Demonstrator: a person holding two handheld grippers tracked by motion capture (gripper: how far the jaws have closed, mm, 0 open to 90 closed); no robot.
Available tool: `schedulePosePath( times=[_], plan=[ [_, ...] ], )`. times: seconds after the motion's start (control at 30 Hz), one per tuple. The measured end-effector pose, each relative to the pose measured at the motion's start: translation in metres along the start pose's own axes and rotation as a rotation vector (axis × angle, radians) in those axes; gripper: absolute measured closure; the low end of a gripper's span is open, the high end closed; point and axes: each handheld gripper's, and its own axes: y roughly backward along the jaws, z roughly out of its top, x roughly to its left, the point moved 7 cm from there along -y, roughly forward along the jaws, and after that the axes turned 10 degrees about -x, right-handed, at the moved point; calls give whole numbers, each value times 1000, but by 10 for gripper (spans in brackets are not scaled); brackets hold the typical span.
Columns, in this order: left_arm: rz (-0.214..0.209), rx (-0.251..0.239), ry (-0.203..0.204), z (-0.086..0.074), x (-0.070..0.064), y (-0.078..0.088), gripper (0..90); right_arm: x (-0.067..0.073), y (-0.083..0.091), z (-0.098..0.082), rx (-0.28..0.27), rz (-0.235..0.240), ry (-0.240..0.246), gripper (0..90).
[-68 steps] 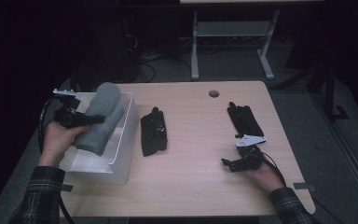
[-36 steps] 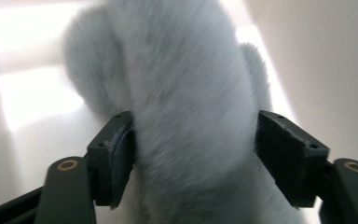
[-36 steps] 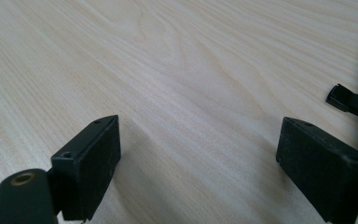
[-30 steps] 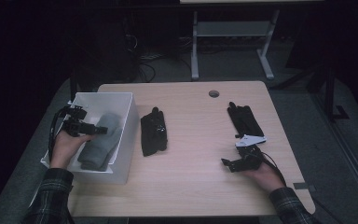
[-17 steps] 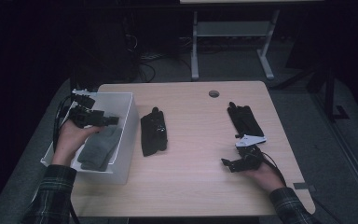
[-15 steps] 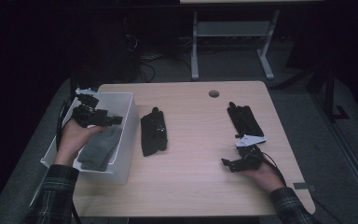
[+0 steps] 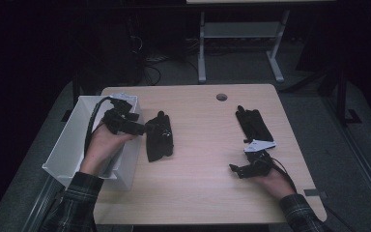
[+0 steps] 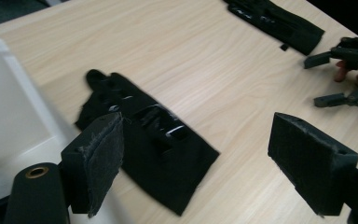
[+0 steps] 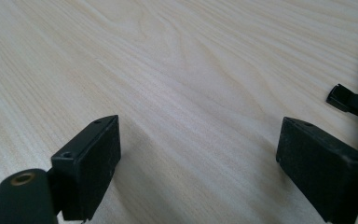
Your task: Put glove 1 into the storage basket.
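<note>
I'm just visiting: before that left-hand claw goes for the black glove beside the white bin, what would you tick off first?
1. Left gripper jaws open, nothing between them: ok; they have just been opening.
2. Near glove lies flat on the table, clear of the white bin: ok.
3. Left gripper lined up over that glove: ok in the left gripper view.
4. Right gripper open, resting apart from the far glove: ok.
5. Room left in the bin: cannot tell; the hand covers its inside.
</note>
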Motion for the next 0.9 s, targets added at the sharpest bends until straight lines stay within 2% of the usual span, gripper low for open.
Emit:
schedulePosePath(
  times=[0.23, 0.43, 0.57, 0.63, 0.77, 0.83, 0.9],
  plan=[
    [-46, 0, -15, -4, -27, -20, 179, 0, 0, 0, 0, 1, 2, 135],
    [-73, 4, -34, -13, -45, -38, 179, 0, 0, 0, 0, 1, 3, 135],
    [-79, 21, -53, -25, -56, -50, 179, 0, 0, 0, 1, 1, 2, 135],
    [-89, 21, -48, -31, -61, -57, 179, 0, 0, 0, 0, 1, 2, 135],
    [-99, 25, -80, -47, -69, -67, 179, 0, 0, 0, 1, 1, 1, 134],
    [-88, 26, -104, -54, -72, -71, 179, 0, 0, 0, 1, 0, 1, 134],
    [-93, 33, -102, -63, -73, -76, 179, 0, 0, 0, 2, 0, 1, 134]
  ],
)
